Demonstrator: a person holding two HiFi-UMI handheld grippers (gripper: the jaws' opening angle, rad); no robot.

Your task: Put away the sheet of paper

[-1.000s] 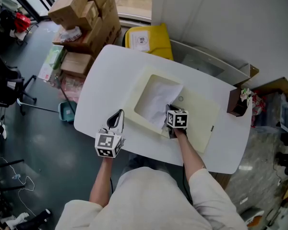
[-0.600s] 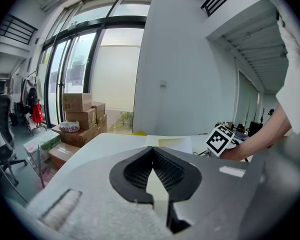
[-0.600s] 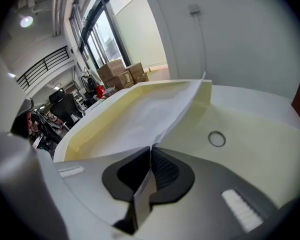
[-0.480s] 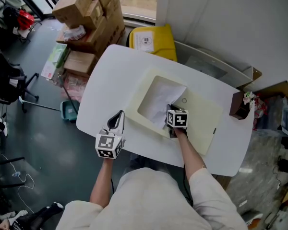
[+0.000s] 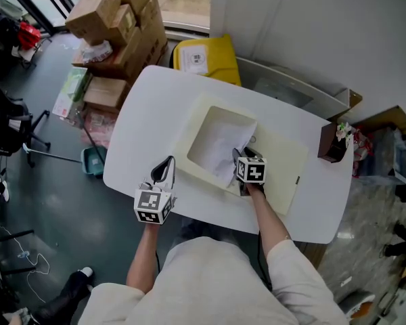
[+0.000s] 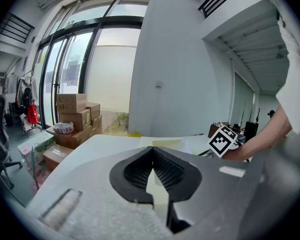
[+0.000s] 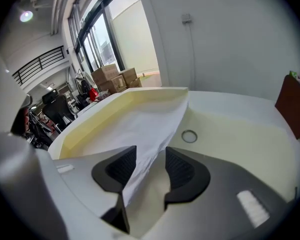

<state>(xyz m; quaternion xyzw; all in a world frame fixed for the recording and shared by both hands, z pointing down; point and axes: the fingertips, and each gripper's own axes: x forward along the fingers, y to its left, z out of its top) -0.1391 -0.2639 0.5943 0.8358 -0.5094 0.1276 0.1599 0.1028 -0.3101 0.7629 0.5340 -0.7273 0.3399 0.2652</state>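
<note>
A white sheet of paper [image 5: 218,147] lies crumpled in the deep well of a cream tray [image 5: 284,164] on the white table [image 5: 145,114]. My right gripper [image 5: 239,156] sits at the well's near right corner. In the right gripper view its jaws [image 7: 150,153] are opening, with the sheet's [image 7: 145,126] near edge hanging loose between them, touching the left pad only. My left gripper [image 5: 166,168] hovers over the table's front edge, left of the tray. It is shut [image 6: 151,151] with nothing in it.
A small ring hole [image 7: 189,136] sits in the tray's flat part beside the well. A brown holder [image 5: 331,144] stands at the table's right end. Cardboard boxes [image 5: 118,26] and a yellow bin [image 5: 203,56] stand on the floor beyond the table.
Both grippers stay in nearly the same places. The head view itself drifts slightly. The paper rests in the well as before.
</note>
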